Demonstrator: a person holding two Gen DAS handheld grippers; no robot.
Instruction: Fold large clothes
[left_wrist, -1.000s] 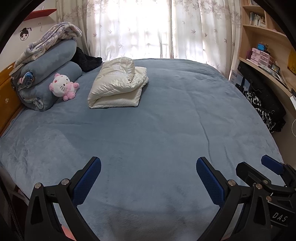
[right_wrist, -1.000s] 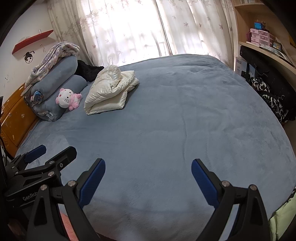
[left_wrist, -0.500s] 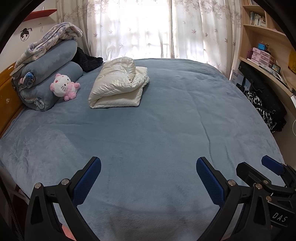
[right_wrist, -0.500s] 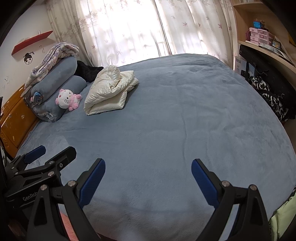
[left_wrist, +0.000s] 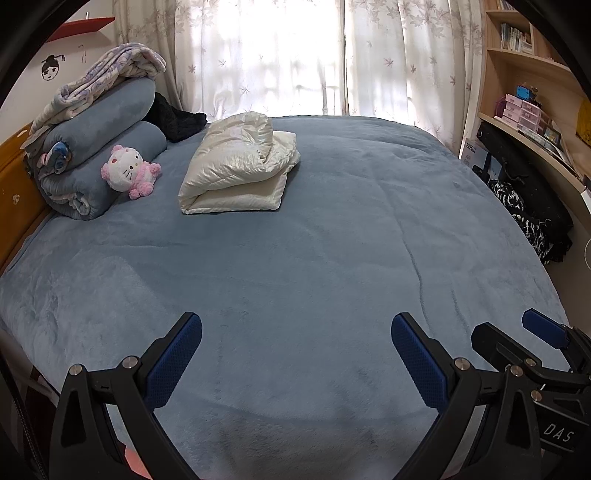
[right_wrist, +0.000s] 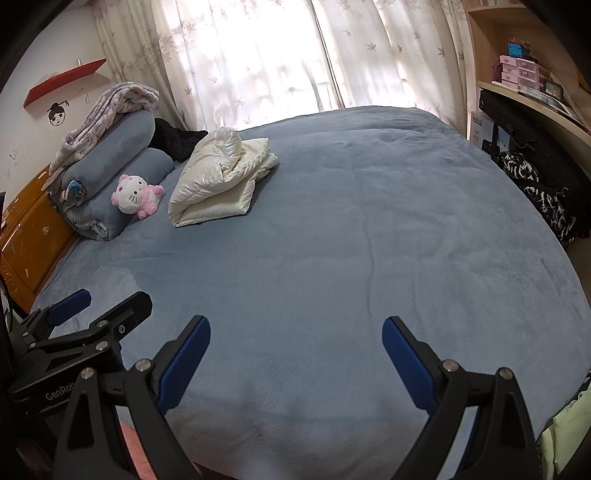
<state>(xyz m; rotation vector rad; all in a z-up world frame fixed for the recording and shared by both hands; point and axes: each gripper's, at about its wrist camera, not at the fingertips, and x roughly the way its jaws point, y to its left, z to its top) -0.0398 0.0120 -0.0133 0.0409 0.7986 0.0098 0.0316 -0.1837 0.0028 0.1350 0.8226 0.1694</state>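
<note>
A cream puffy jacket (left_wrist: 236, 166) (right_wrist: 218, 177) lies folded in a bundle on the blue bed cover (left_wrist: 314, 258) (right_wrist: 351, 240), far toward the back left. My left gripper (left_wrist: 295, 354) hovers open over the near edge of the bed with nothing between its blue-padded fingers. My right gripper (right_wrist: 295, 358) is open too and holds nothing, just to the right of the left one. Each gripper shows in the other's view: the right gripper (left_wrist: 517, 339) at the lower right, the left gripper (right_wrist: 99, 306) at the lower left. Both are far from the jacket.
Rolled blue blankets (left_wrist: 99, 155) with a patterned throw and a pink-and-white plush toy (left_wrist: 129, 171) sit at the bed's left by an orange headboard (right_wrist: 26, 236). A black garment (left_wrist: 177, 120) lies behind. Shelves and dark bags (left_wrist: 528, 206) line the right side. Curtains (left_wrist: 295, 55) hang at the back.
Both views have shifted very slightly, so the jacket and blankets sit a touch further right in the left wrist view. Both grippers stay open and empty.
</note>
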